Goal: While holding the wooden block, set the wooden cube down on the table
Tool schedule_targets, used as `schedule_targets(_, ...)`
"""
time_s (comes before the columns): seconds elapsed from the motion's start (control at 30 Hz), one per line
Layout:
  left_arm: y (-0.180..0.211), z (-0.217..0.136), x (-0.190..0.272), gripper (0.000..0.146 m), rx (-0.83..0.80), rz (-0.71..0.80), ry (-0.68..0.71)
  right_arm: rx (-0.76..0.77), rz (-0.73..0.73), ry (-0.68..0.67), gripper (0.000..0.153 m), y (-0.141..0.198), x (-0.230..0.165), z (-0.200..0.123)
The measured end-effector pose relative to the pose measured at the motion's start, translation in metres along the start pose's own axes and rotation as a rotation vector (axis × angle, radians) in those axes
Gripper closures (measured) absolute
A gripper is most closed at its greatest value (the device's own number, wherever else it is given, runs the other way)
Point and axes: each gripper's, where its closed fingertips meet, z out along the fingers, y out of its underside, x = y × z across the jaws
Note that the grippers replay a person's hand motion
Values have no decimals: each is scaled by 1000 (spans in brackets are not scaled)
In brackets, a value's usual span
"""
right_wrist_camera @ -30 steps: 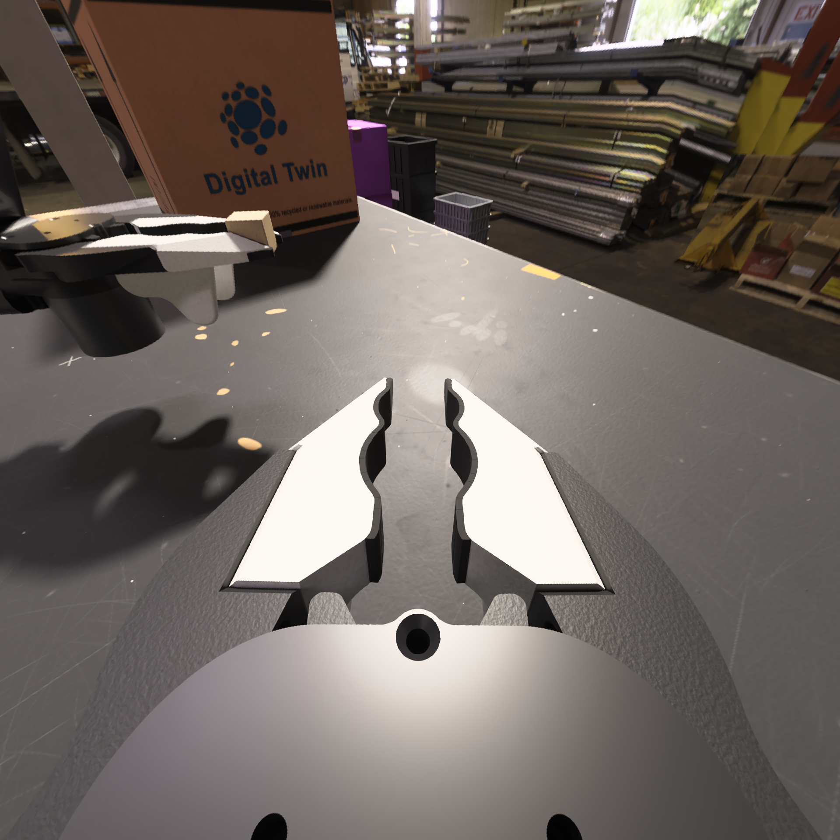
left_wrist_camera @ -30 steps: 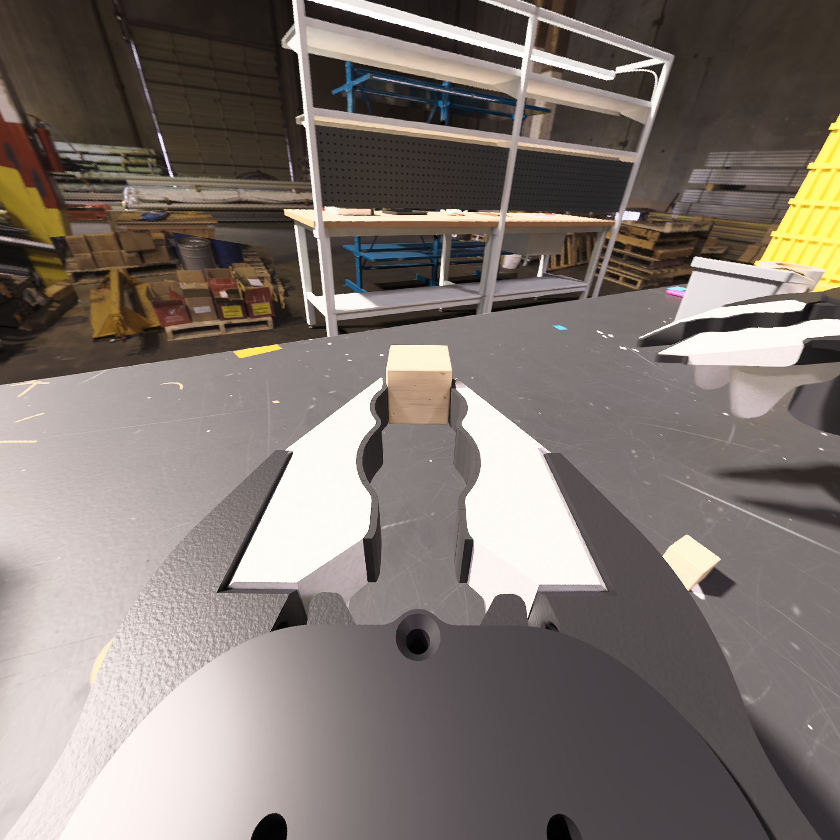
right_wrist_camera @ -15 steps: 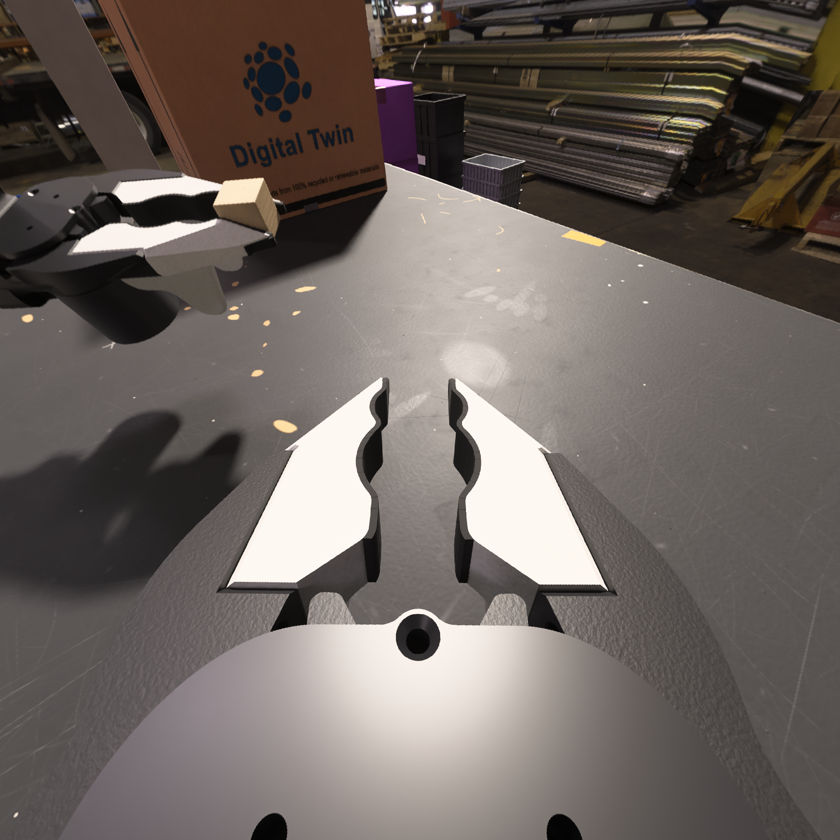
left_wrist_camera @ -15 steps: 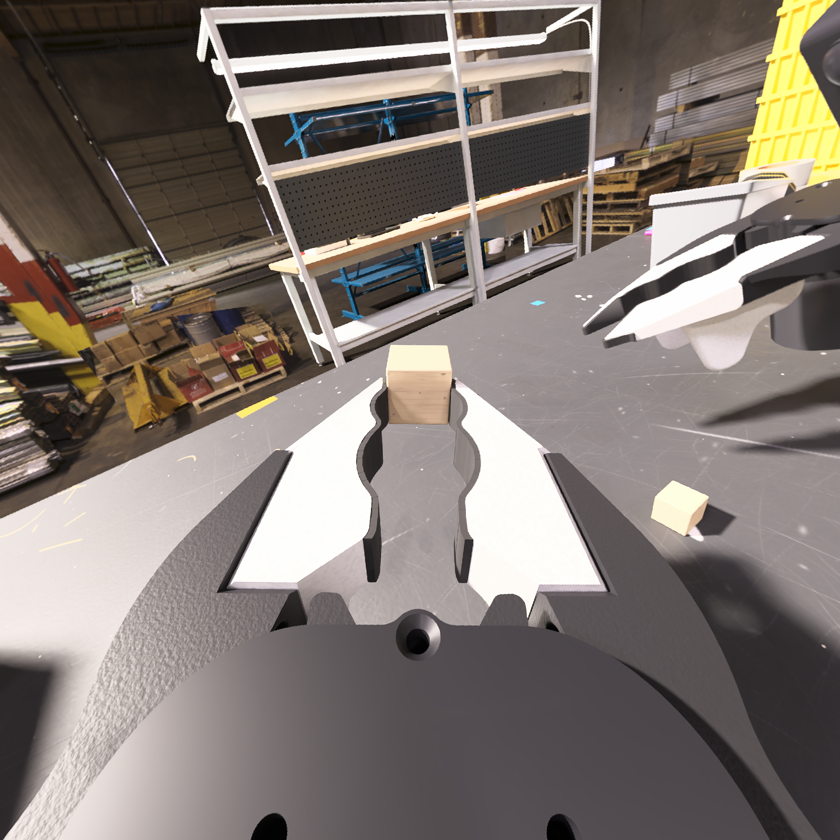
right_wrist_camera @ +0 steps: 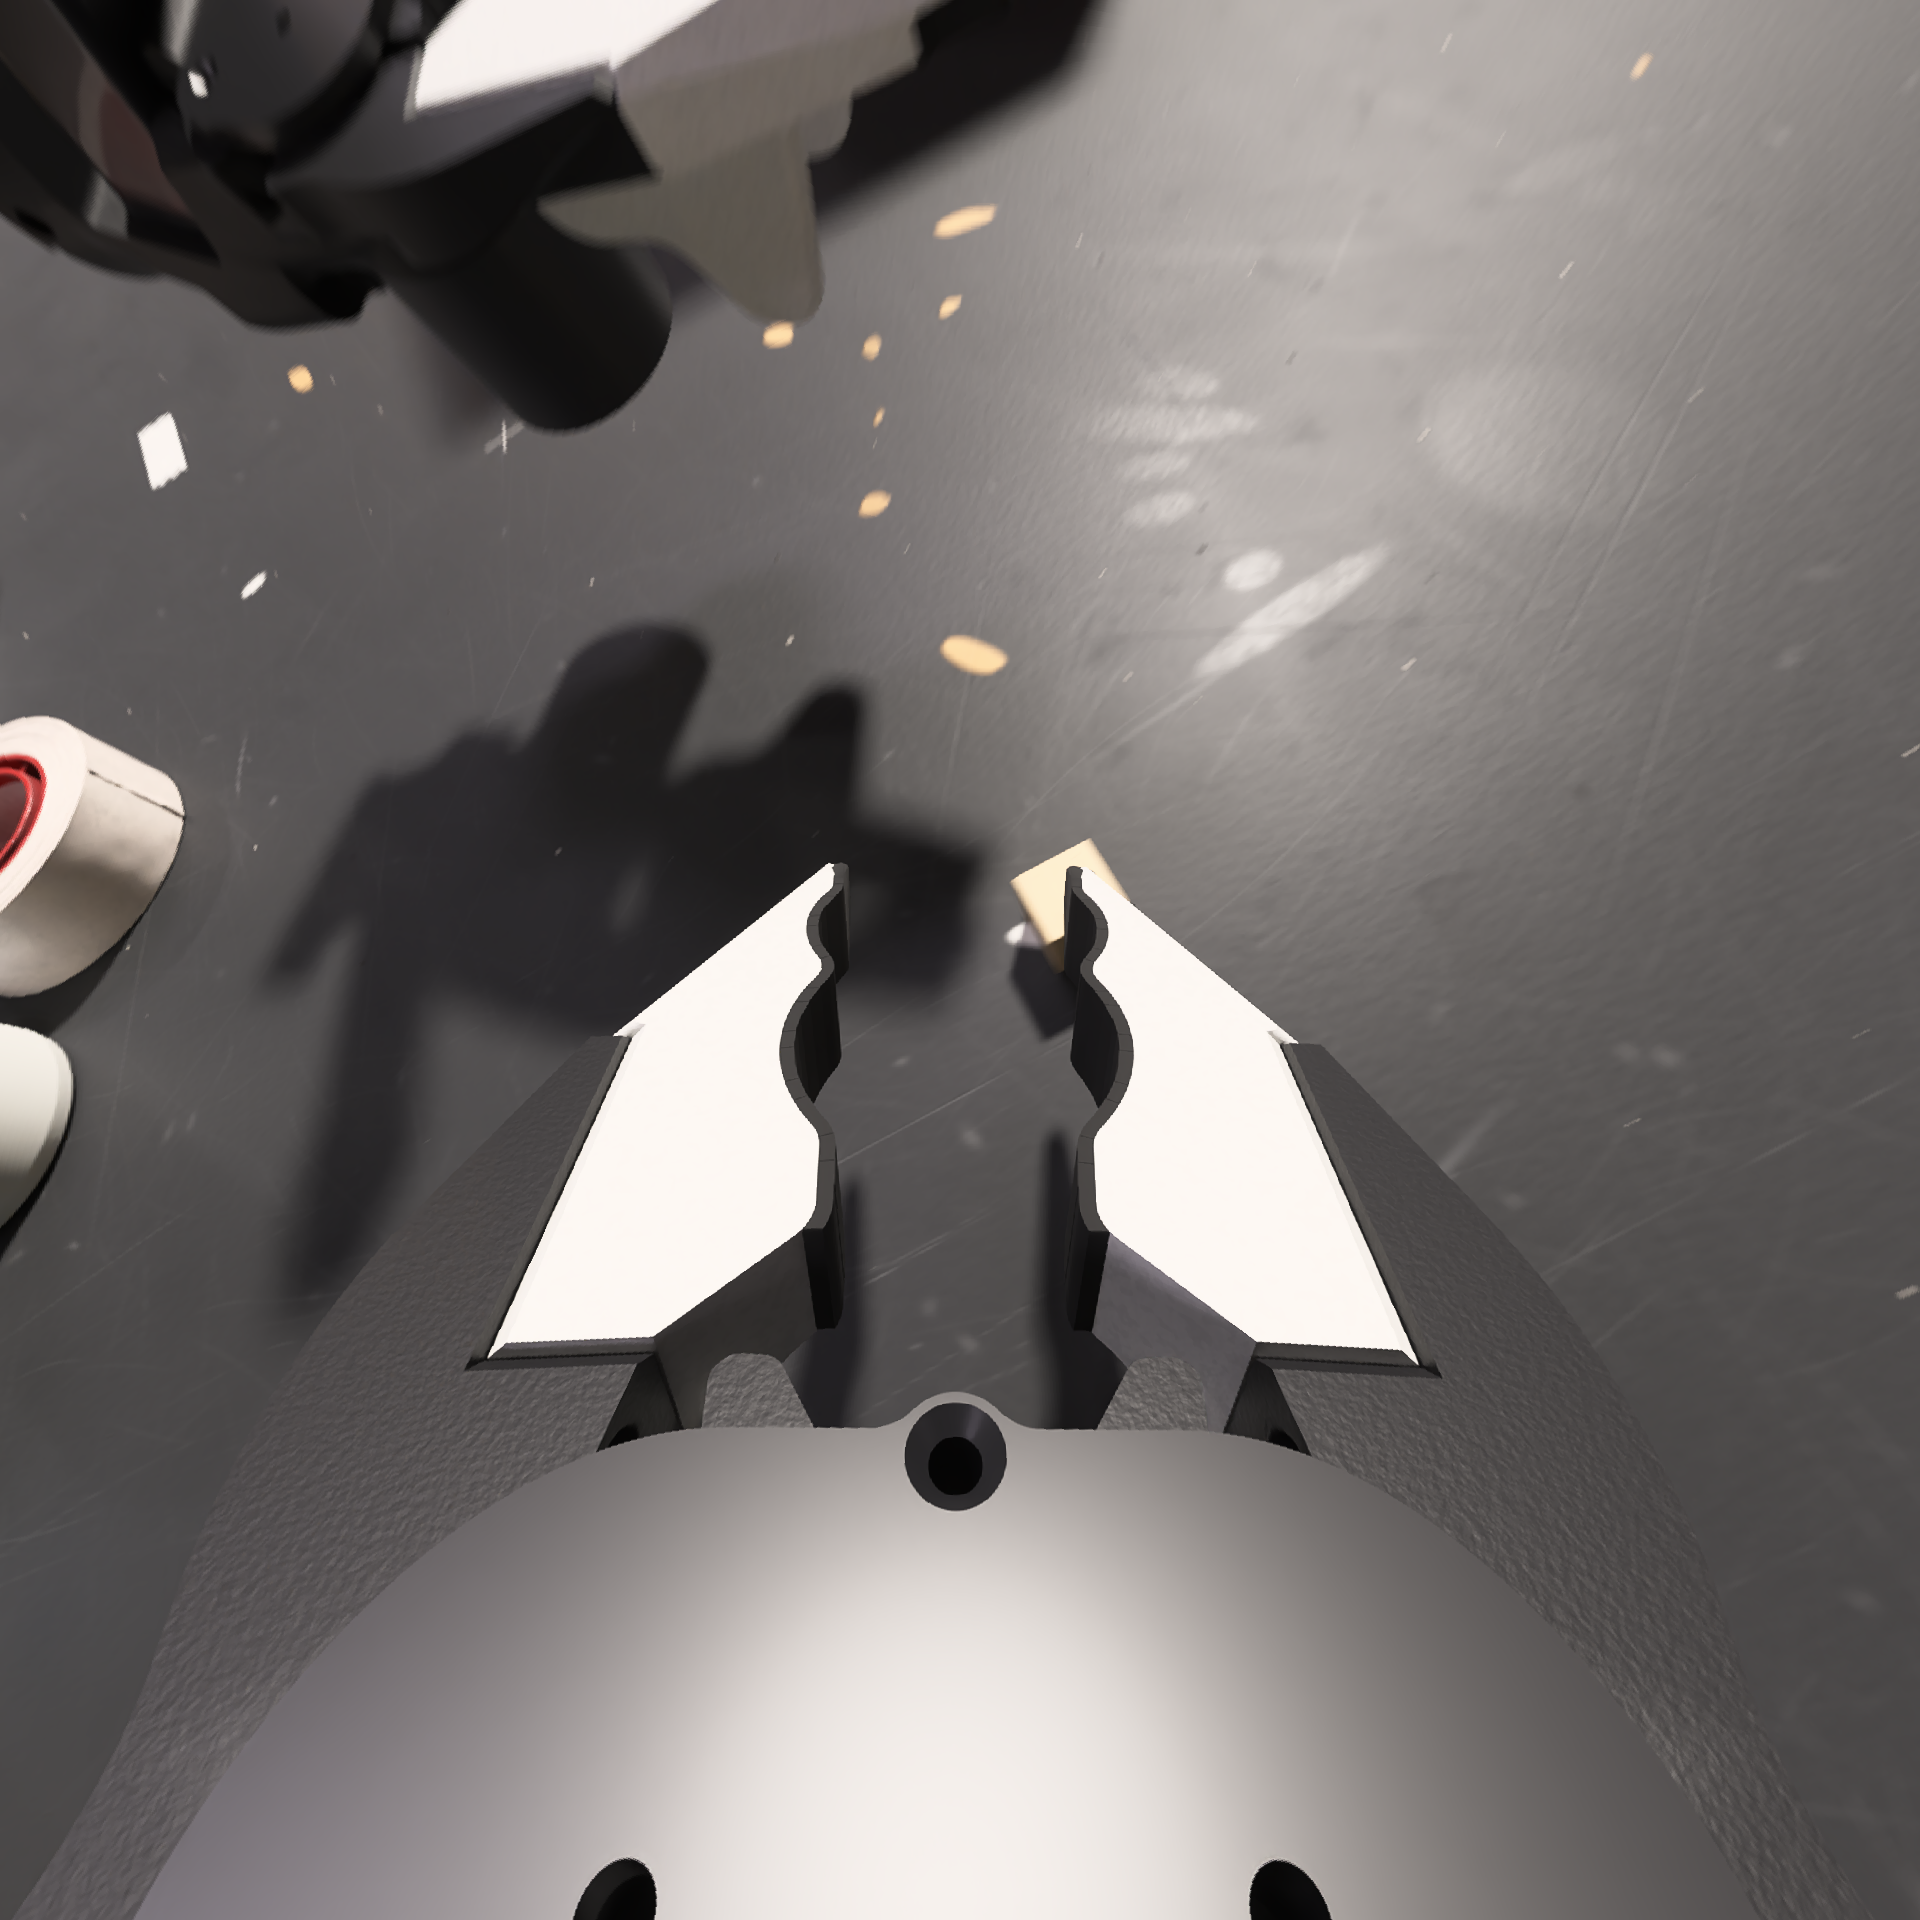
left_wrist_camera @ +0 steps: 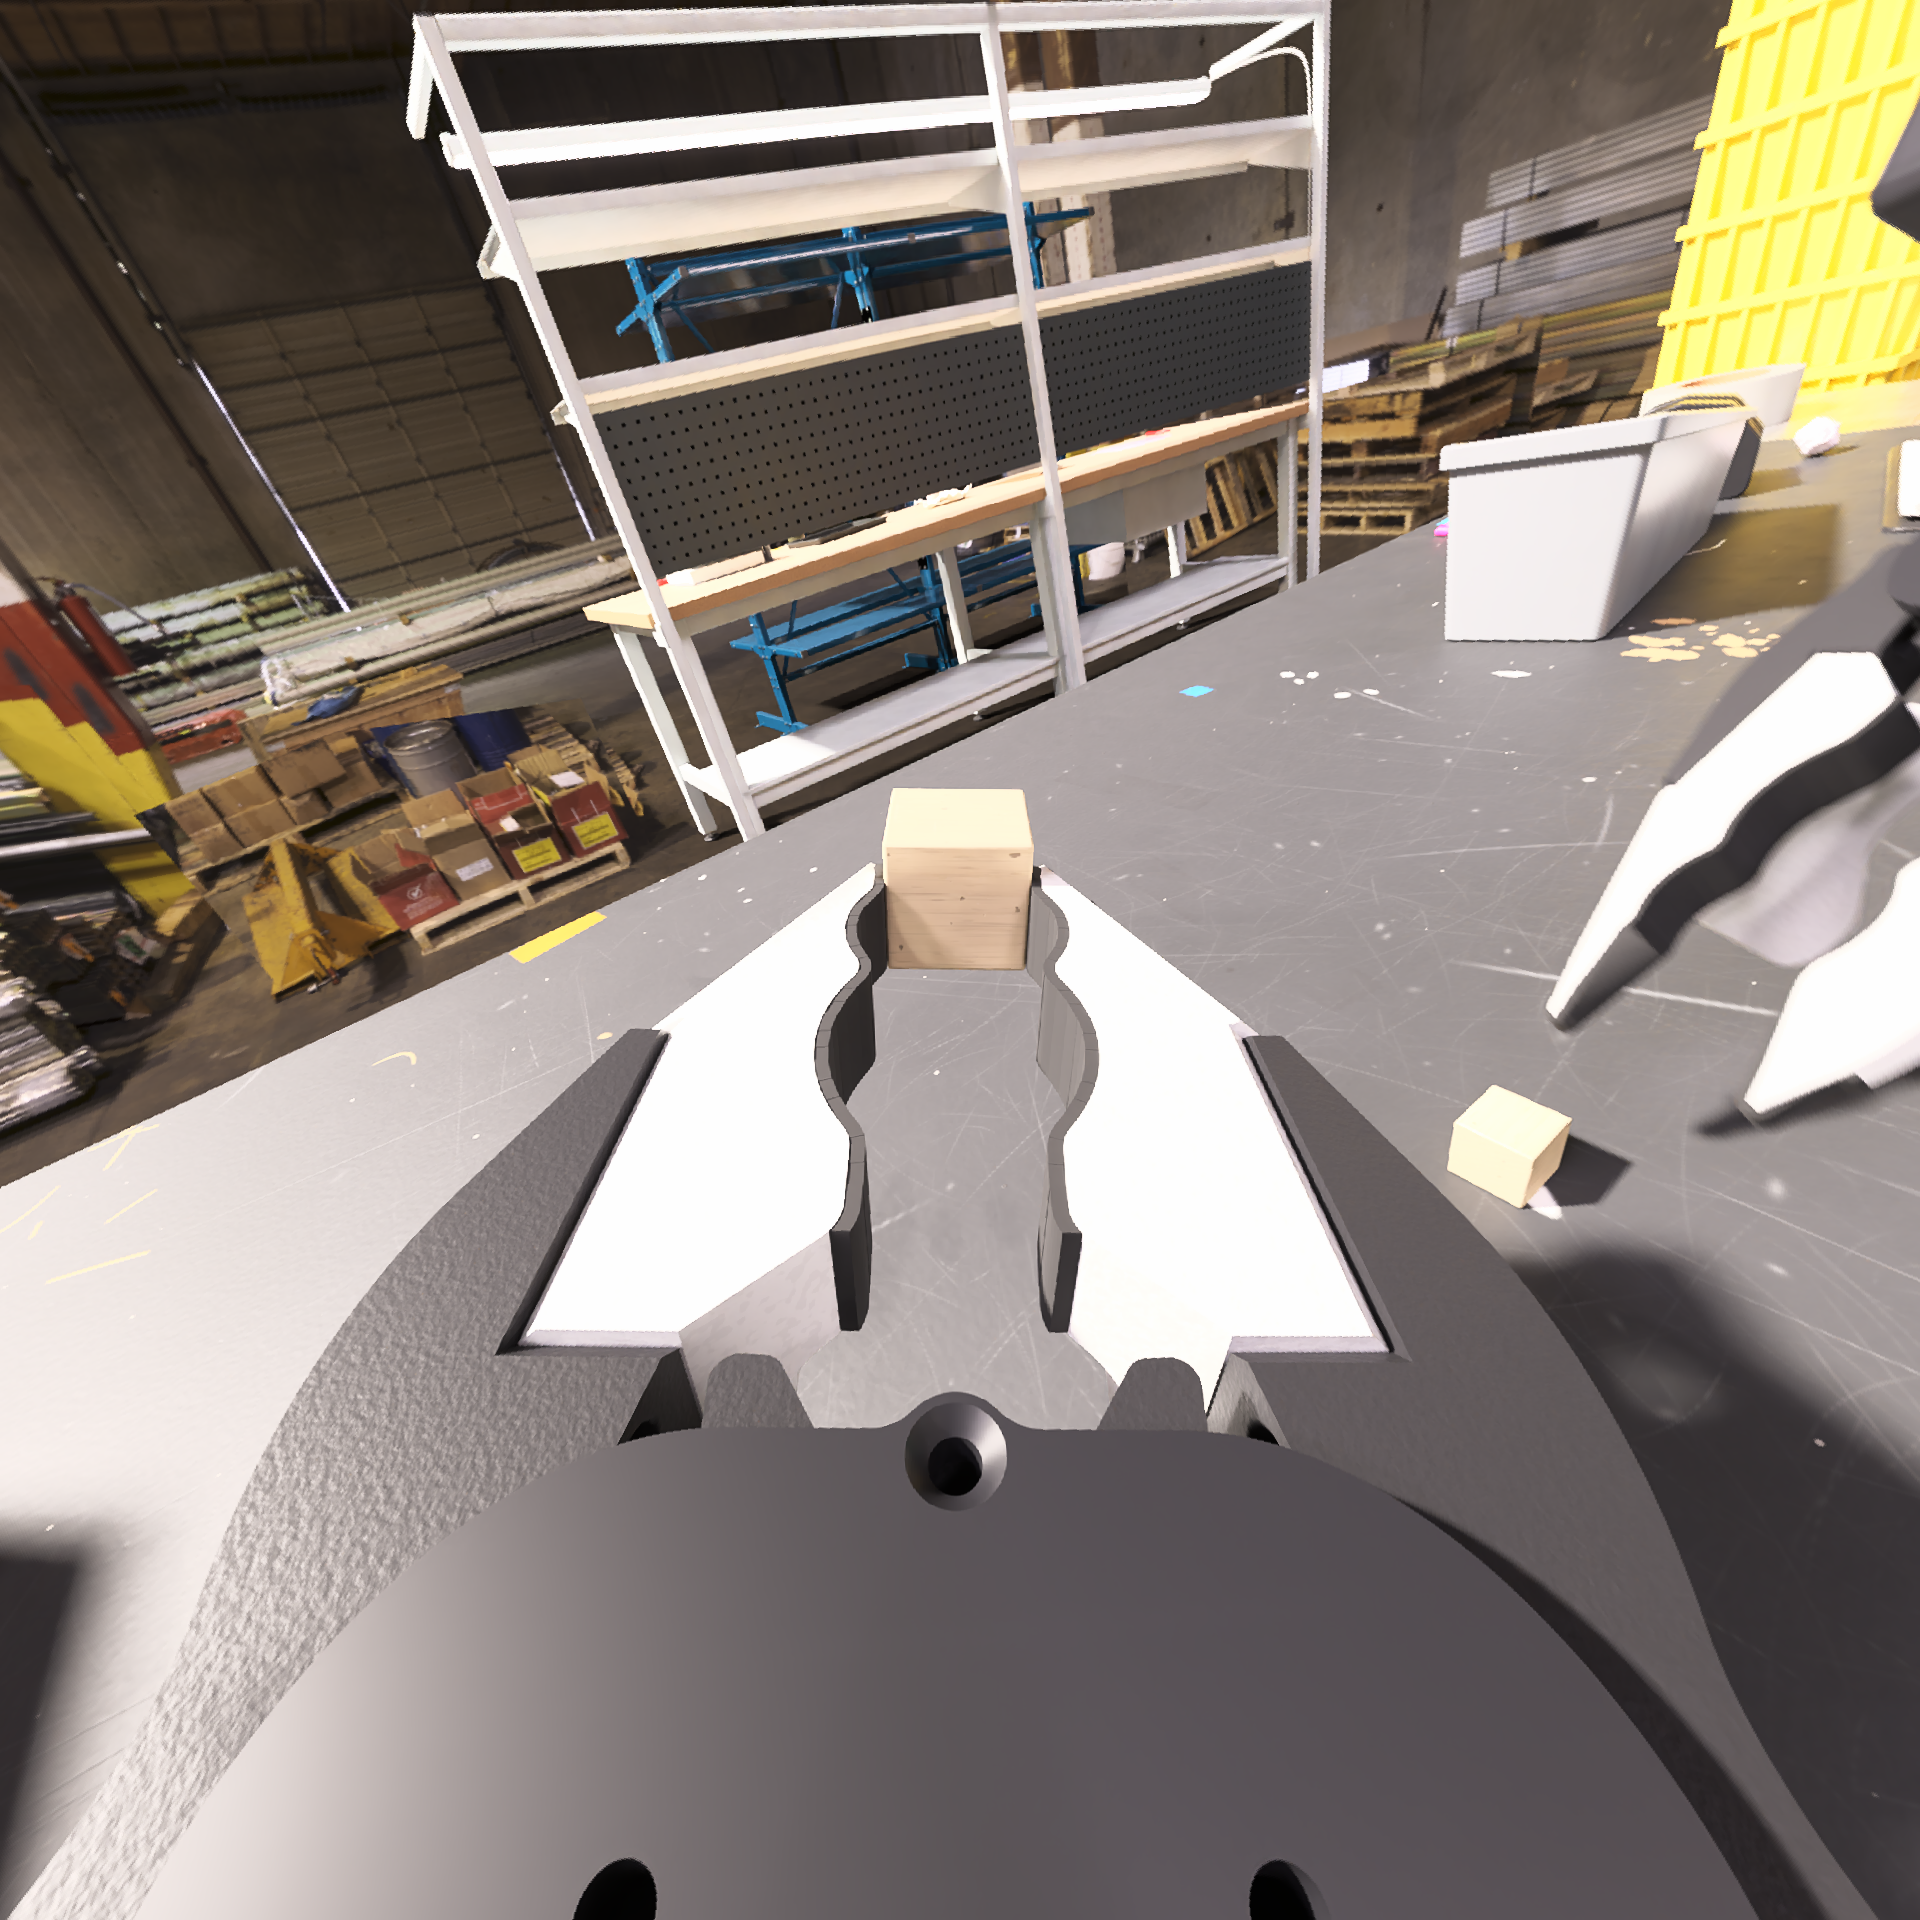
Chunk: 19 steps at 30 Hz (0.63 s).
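The left gripper (left_wrist_camera: 956,894) clamped the block (left_wrist_camera: 956,883) between its fingertips. The right gripper (right_wrist_camera: 956,904) hung open, pointing down at the table (right_wrist_camera: 1455,831); the cube (right_wrist_camera: 1044,902) lay there, partly hidden behind its right fingertip.

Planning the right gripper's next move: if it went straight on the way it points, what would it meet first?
Probably the table; the right gripper points down at it, jaws open. The small wooden cube lies by its right fingertip.

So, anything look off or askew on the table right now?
One thing: the small wooden cube on the table looks tipped, resting on an edge rather than flat. The left gripper holds its wooden block squarely; the right gripper is open.
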Motion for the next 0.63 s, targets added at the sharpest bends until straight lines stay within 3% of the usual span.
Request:
schedule_targets(0.1,-1,-1,2,120,4,-8,10,-48,23,40,111,12,-13,5)
schedule_targets(0.2,-1,-2,5,120,4,0,16,-122,68,116,107,21,-2,12)
schedule_targets(0.3,-1,-3,5,120,4,3,14,-139,131,99,103,25,2,19)
schedule_targets(0.63,-3,-3,3,121,14,3,2,-207,61,120,102,19,13,36)
